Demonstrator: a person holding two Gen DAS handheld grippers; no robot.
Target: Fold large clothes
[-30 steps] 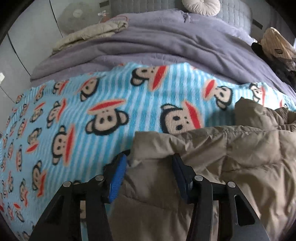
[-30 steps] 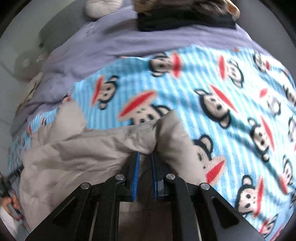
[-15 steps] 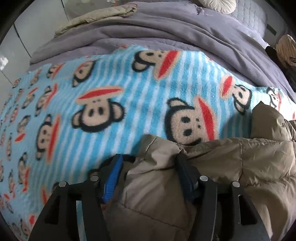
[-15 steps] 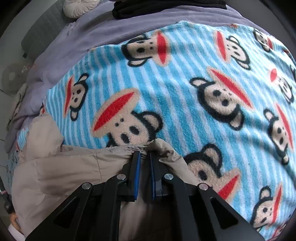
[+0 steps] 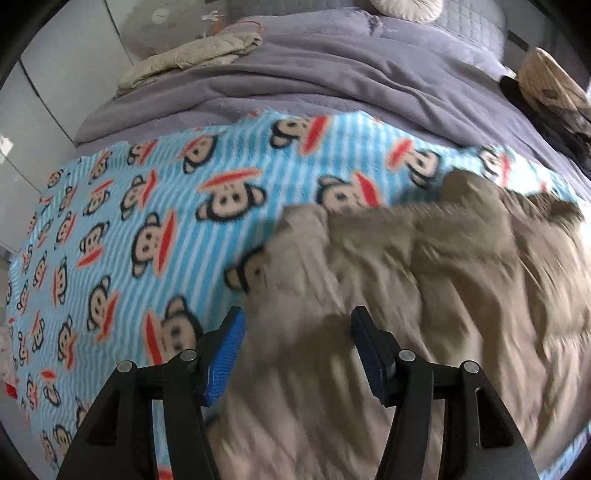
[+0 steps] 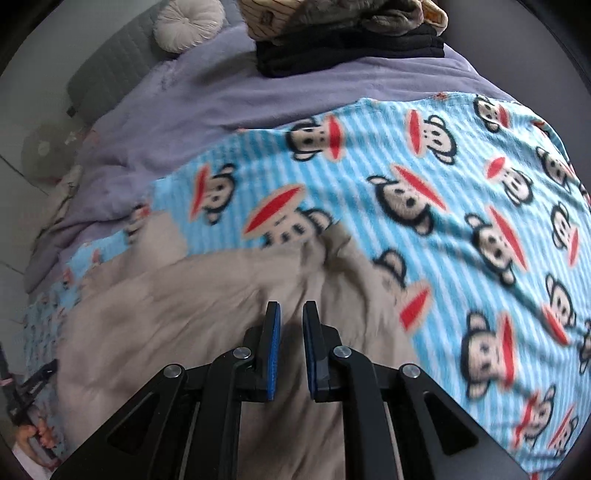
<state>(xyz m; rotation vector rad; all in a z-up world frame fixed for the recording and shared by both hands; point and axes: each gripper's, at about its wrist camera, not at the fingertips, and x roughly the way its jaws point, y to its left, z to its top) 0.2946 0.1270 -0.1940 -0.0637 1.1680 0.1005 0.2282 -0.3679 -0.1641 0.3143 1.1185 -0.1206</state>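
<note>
A tan padded jacket (image 5: 424, 280) lies spread on a blue monkey-print blanket (image 5: 129, 229) on the bed; it also shows in the right wrist view (image 6: 184, 314). My left gripper (image 5: 297, 332) is open and empty, lifted above the jacket's left edge. My right gripper (image 6: 291, 325) has its jaws a narrow gap apart with nothing between them, raised above the jacket's right edge. The blanket (image 6: 461, 221) spreads to the right of it. The jacket is motion-blurred in both views.
A purple duvet (image 5: 332, 85) covers the far half of the bed. A folded beige garment (image 5: 192, 59) lies far left. A pile of dark and tan clothes (image 6: 351, 33) sits at the far right. A round cushion (image 6: 188, 26) rests against the grey headboard.
Both grippers let go of the jacket's edge and pulled up and back from it. The right jaws parted slightly. The jacket's far edge now lies flat on the blanket.
</note>
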